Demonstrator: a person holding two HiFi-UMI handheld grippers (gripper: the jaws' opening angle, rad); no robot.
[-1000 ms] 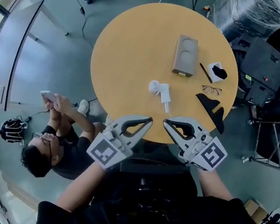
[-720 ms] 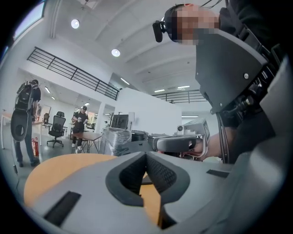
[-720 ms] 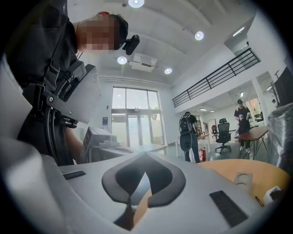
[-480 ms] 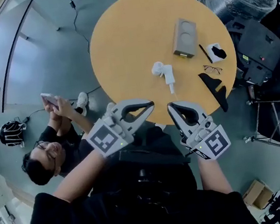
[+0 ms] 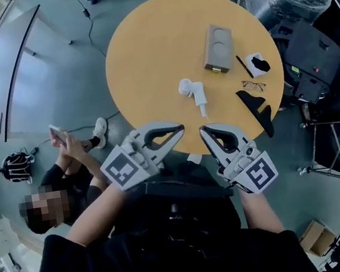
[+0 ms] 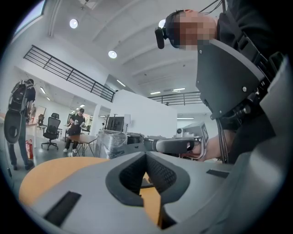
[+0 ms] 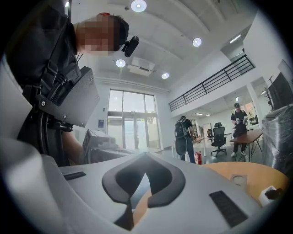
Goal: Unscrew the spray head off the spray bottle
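Table and both grippers sit slightly higher in the head view than a second ago, and the gap to the bottle is unchanged. Left gripper [image 5: 180, 126] and right gripper [image 5: 203, 131] have their jaws together and are empty, at the 6 o'clock edge of the round yellow-wood table [image 5: 145, 53]. Small white plastic spray bottle [image 5: 193, 92] lies flat, 6 o'clock of table centre, clear of both.

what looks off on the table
The bottle lies on its side near the middle of the table instead of standing. No spill shows around it, and nothing else looks odd.
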